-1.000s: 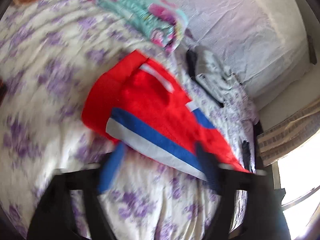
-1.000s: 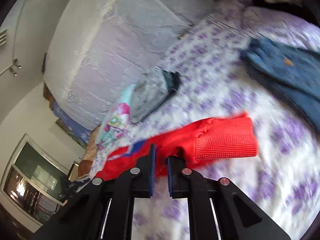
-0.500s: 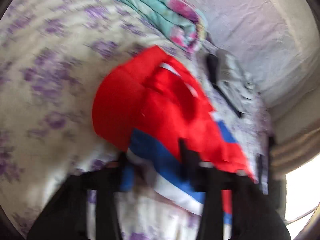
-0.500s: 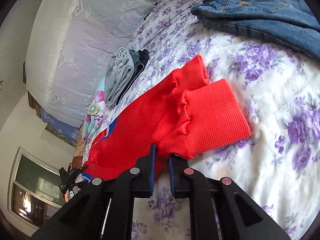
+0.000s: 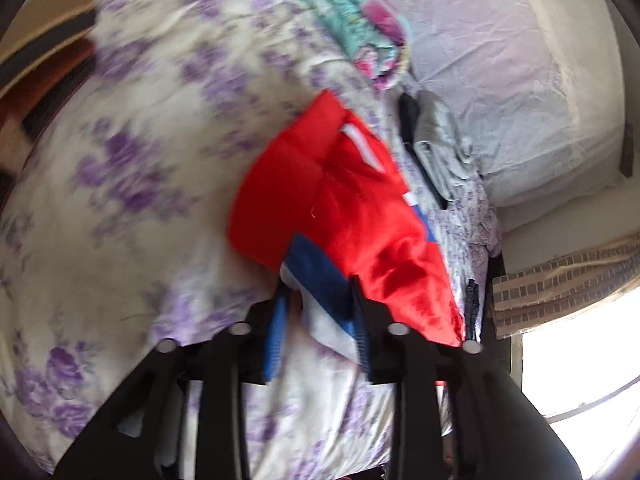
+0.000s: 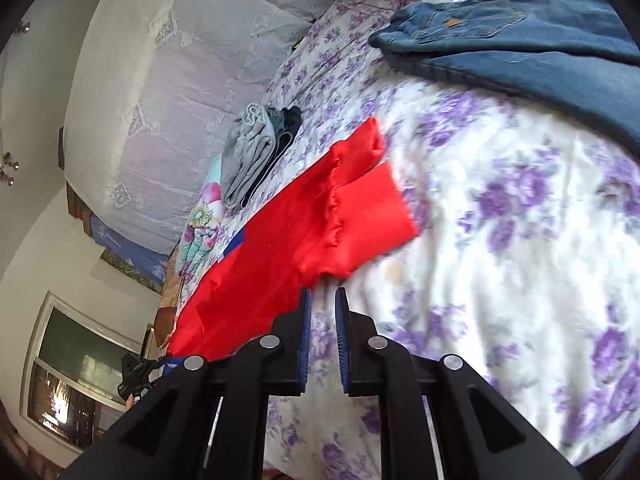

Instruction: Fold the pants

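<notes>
Your left gripper [image 5: 320, 300] fingers pinch the red pants [image 5: 340, 208] on the floral bed [image 5: 132, 168]; right gripper [image 6: 322, 304] fingers apart w/ nothing between. Window [image 5: 580, 360] nearby.

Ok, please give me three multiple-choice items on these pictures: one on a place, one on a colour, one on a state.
1. The blue jeans lie: A on the pillow; B on the flowered bedsheet, apart from the red pants; C on the floor.
2. The red pants' stripes are: A green and yellow; B black; C blue and white.
3. The grey garment is: A folded; B spread flat; C hanging.
B, sheet shows between them; C, both bands run side by side; A, its layers lie stacked.
</notes>
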Tool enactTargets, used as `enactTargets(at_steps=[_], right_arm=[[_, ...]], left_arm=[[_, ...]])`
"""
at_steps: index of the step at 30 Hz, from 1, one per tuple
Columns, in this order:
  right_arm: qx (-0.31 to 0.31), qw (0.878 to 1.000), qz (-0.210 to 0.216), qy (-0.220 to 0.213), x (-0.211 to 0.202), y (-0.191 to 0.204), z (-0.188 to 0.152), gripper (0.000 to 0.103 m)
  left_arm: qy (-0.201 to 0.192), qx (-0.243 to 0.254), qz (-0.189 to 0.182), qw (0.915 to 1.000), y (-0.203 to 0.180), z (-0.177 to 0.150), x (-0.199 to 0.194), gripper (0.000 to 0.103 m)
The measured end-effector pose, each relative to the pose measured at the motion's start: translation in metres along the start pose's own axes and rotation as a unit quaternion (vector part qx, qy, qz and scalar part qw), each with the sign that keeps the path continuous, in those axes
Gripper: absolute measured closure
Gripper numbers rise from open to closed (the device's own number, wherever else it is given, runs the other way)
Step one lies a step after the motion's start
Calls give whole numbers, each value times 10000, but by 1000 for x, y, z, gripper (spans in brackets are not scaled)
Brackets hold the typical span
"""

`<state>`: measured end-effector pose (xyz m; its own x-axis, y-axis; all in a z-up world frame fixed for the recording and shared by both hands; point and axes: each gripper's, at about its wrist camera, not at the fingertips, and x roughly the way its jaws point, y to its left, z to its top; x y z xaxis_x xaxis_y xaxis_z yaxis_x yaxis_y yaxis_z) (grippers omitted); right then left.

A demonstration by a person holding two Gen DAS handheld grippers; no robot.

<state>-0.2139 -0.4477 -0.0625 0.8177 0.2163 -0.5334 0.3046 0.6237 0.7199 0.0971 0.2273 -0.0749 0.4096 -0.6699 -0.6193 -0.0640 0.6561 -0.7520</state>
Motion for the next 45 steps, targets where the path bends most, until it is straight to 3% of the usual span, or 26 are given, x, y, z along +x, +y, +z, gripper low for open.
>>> enactTargets(at_steps=[1,2,3,7,12,14,15,17,18,20,24,27,30,31,32,34,36,38,41,43,45], right_arm=[[117,9999,-69,-19,-3,-7,0,83],[300,9995,-25,47,-2,-14,0,72],[429,9989,149,85,0,-16,-1,55],[100,9994,237,221,18,8,-4,40],[-9,9987,264,438,68,30,-2,41],[-166,9987,252,417,85,37,0,66],[-158,9986,278,427,93,38,0,92],[-234,9989,285,293,89,43,1,95],[-427,9986,267,183,77,49,0,95],[-658,9973,302,113,51,60,-4,95],[-916,9955,-94,240,12,56,-12,95],[-916,9895,-803,782,22,28,-17,84],[-556,9946,-560,673,6,14,-15,79],[-568,9954,-510,580,-3,13,-13,78],[-558,9959,-477,520,-10,13,-10,78],[-549,9959,-630,339,-20,15,-2,78],[-642,9951,-710,234,-23,19,6,78],[-586,9960,-667,80,-23,23,18,78],[-526,9959,-741,44,-13,23,35,73],[-375,9952,-804,414,7,18,37,47],[-303,9936,-968,496,7,11,29,47]], left_arm=[[-76,-160,-13,9998,10,-2,1,48],[-117,-212,-108,9996,14,-3,1,47],[-210,-216,-158,9994,15,-4,0,46],[-491,-13,-89,9988,-1,-8,4,20],[-739,607,668,9932,-29,-11,30,15],[-867,875,1005,9873,-37,-13,39,16],[-922,1044,1212,9828,-42,-14,43,20],[-901,1211,1355,9792,-46,-16,43,69],[-732,1188,991,9852,-44,-16,37,77],[-529,1051,595,9913,-42,-20,24,84],[-189,1199,437,9916,-53,-38,7,83],[138,1370,844,9869,-48,-48,23,72],[79,1360,660,9885,-37,-51,15,70],[55,1230,573,9907,-33,-51,4,60],[-33,1134,542,9921,-29,-52,-5,39],[-709,1023,885,9883,-24,-51,-39,18],[-1365,1188,1484,9722,-27,-40,-66,17],[-1542,1213,1545,9683,-29,-26,-74,17],[-1357,1273,1413,9723,-39,7,-55,17],[-1200,1306,1476,9730,-48,24,-28,17],[-974,1330,1625,9728,-50,39,3,17]])
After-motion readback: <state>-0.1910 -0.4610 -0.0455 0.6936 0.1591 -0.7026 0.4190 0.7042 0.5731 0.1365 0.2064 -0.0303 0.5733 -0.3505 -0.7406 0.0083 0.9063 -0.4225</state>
